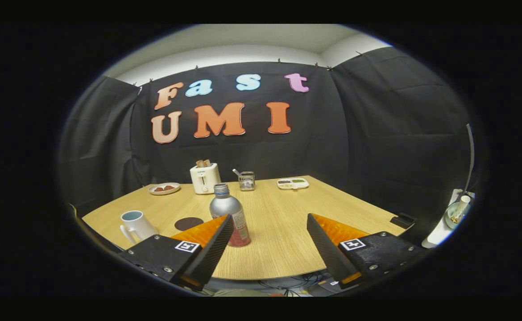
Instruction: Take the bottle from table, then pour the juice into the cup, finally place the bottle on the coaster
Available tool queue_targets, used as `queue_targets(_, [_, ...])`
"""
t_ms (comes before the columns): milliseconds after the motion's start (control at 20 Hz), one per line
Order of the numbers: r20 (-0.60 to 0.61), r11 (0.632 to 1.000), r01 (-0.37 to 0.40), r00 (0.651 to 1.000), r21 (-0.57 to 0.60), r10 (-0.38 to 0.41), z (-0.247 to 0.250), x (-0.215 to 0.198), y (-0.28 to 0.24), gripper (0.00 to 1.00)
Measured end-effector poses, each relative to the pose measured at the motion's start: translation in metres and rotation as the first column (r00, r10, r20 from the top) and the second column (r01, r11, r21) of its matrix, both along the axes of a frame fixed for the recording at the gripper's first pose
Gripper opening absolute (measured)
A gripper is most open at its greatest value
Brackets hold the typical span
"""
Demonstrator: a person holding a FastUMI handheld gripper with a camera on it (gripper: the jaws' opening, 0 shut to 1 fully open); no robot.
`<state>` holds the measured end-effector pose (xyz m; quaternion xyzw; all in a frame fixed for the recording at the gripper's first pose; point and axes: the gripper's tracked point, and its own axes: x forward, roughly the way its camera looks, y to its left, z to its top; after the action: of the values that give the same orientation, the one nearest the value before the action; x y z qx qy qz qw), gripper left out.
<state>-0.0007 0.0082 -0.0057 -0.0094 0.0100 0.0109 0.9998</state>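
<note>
A: where's the bottle point(230, 215) rn?
B: upright on the surface point(283, 223), just ahead of the left finger, cup point(136, 225) + coaster point(188, 223) to its left. gripper point(270, 223) jaws wide apart, holding nothing.

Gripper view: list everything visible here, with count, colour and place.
bottle: one, silver with a red base, upright on the table just ahead of the left finger, partly behind it
cup: one, white, near the table's front left corner
coaster: one, dark brown, flat between cup and bottle
toaster: one, white, far side of the table
plate: one, pale, holding reddish food, left of the toaster
metal rack: one, silver, right of the toaster
tray: one, white, far right
table: one, light wood
tongs: one pair, open, fingers apart, touching nothing
</note>
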Motion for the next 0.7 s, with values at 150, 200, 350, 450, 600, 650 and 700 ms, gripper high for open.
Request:
queue_targets(150, [-0.007, 1.0, -0.015, 1.0, -0.003, 0.015, -0.002, 0.001, 0.006, 0.98])
queue_targets(200, [-0.01, 1.0, -0.02, 1.0, -0.004, 0.02, -0.003, 0.002, 0.008, 0.98])
queue_targets(350, [-0.024, 0.999, -0.035, 0.999, -0.008, 0.035, -0.01, 0.004, 0.015, 0.98])
queue_targets(450, [-0.037, 0.999, -0.049, 0.998, -0.012, 0.049, -0.015, 0.006, 0.02, 0.98])
queue_targets(600, [-0.061, 0.997, -0.072, 0.996, -0.017, 0.071, -0.024, 0.009, 0.03, 0.99])
queue_targets(650, [-0.068, 0.997, -0.079, 0.995, -0.019, 0.077, -0.026, 0.01, 0.033, 0.99])
queue_targets(700, [-0.073, 0.996, -0.086, 0.994, -0.021, 0.084, -0.028, 0.011, 0.037, 0.99])
